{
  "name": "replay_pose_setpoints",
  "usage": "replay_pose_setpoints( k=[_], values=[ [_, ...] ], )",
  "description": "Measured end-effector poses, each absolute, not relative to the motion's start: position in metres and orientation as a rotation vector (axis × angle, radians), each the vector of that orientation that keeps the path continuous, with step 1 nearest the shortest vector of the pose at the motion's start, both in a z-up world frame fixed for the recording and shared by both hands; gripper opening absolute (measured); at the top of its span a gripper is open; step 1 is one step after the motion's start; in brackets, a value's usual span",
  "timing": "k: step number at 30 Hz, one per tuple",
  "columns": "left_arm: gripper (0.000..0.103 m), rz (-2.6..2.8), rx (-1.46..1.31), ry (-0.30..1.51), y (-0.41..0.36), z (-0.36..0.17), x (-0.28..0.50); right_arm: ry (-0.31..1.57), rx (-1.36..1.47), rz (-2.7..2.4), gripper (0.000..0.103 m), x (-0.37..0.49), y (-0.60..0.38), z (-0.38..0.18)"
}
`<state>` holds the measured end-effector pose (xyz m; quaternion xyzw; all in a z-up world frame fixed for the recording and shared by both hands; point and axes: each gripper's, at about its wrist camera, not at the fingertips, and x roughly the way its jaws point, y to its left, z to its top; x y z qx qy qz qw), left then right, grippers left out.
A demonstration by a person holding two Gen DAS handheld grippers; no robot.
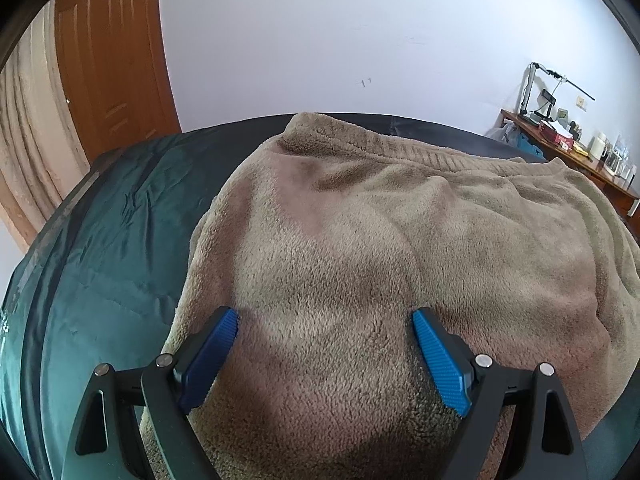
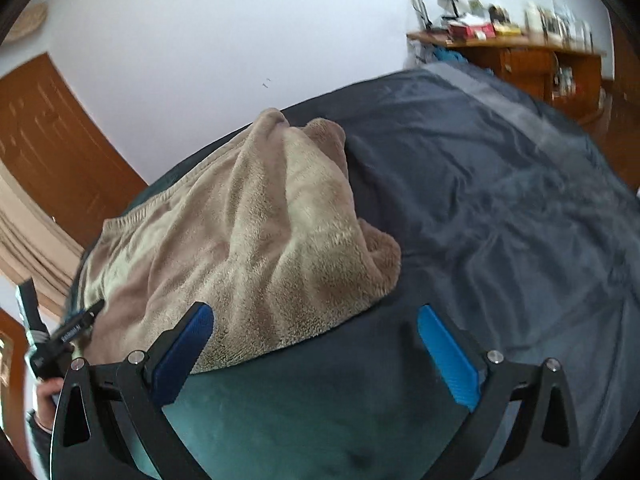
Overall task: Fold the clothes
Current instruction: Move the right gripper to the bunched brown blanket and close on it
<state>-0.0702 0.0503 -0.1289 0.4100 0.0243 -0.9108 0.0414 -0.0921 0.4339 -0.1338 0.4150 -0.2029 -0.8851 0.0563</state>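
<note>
Dark bed (image 2: pixel 500 208) carried a tan fleece garment (image 1: pixel 340 240), partly doubled; both grippers, left (image 1: pixel 325 322) and right (image 2: pixel 315 320), hovered, jaws apart, empty; fold stage unclear.

One tan fleece garment (image 1: pixel 360 240) lies on one bed (image 1: pixel 112 248) with a dark cover. Two grippers show, the left gripper (image 1: pixel 325 328) and the right gripper (image 2: pixel 316 328), each with two blue-padded fingers (image 1: pixel 440 364) spread apart. One brown wooden door (image 1: pixel 108 64) stands in the white wall, and one cluttered wooden bench (image 2: pixel 520 46) stands beyond the bed. One hand (image 2: pixel 50 396) shows at the right view's left edge.
</note>
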Motion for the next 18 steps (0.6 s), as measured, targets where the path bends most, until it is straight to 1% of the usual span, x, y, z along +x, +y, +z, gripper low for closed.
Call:
replay_pose_setpoints(
  k=[6, 12, 14, 16, 17, 18],
  values=[
    [0.091, -2.781, 1.279, 0.102, 0.048, -0.127, -0.070, -0.803, 1.266, -2.623, 0.101, -0.101, 0.441, -0.145],
    [0.091, -2.778, 1.299, 0.131, 0.045, -0.126, -0.070, -0.828, 1.270, -2.670, 0.098, -0.118, 0.438, -0.147],
    [0.091, -2.778, 1.302, 0.135, 0.044, -0.126, -0.070, -0.836, 1.264, -2.694, 0.094, -0.122, 0.438, -0.147],
    [0.091, -2.778, 1.304, 0.137, 0.044, -0.127, -0.070, -0.844, 1.250, -2.725, 0.086, -0.124, 0.438, -0.148],
    [0.091, -2.778, 1.304, 0.138, 0.044, -0.127, -0.070, -0.851, 1.244, -2.741, 0.084, -0.124, 0.437, -0.148],
    [0.091, -2.778, 1.305, 0.139, 0.044, -0.127, -0.070, -0.857, 1.239, -2.757, 0.079, -0.124, 0.436, -0.148]
  ],
)
